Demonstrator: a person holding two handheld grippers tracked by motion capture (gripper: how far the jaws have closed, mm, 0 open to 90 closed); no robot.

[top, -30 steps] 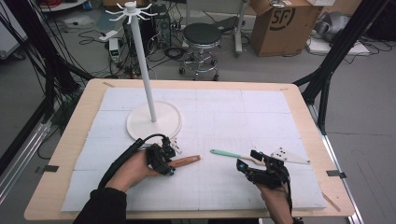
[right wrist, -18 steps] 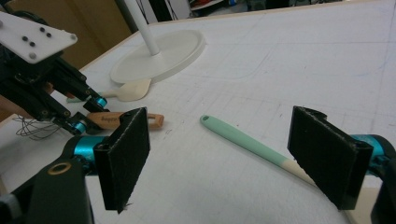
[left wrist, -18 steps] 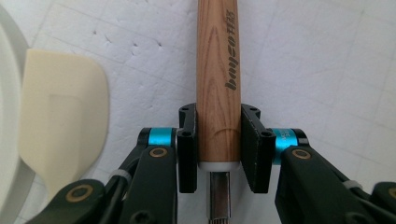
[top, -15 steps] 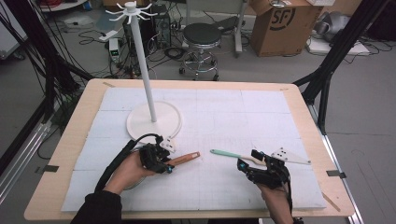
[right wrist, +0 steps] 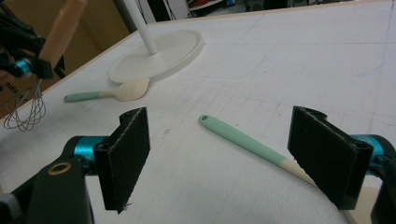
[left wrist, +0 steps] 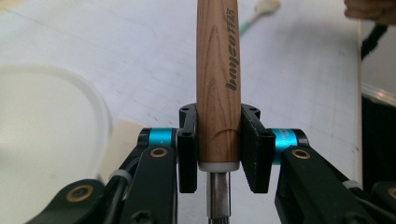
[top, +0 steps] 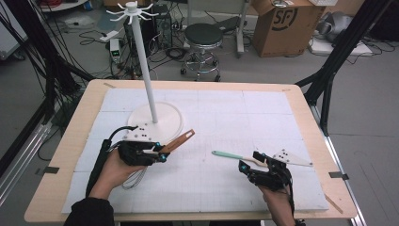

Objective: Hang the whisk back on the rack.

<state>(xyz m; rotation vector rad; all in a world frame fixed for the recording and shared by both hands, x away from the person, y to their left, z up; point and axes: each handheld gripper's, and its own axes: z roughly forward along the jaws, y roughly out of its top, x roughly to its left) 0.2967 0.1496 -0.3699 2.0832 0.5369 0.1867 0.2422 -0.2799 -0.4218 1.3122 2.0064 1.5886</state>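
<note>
Two grippers work over a white mat on a wooden bench [top: 66,141]. The left gripper [top: 157,153] pinches a whisk [left wrist: 218,84] by its wooden handle, jaws pressed against both sides of the handle just above its metal collar. In the high view the handle slants up and away toward the right, lifted off the mat, while the wire loops [top: 134,178] hang below the hand near the person's left wrist. The right gripper [top: 248,162] sits low near the front right of the mat with its jaws spread wide, gripping nothing. Between those jaws, in the right gripper view, lies a spatula [right wrist: 247,142] with a mint-green handle, flat on the mat and apart from both pads. That view also shows a second spatula [right wrist: 109,94], lying just beside the round base of a white stand [top: 147,80]. The stand's pole rises from the rear left of the mat to a crown of hooks.
</note>
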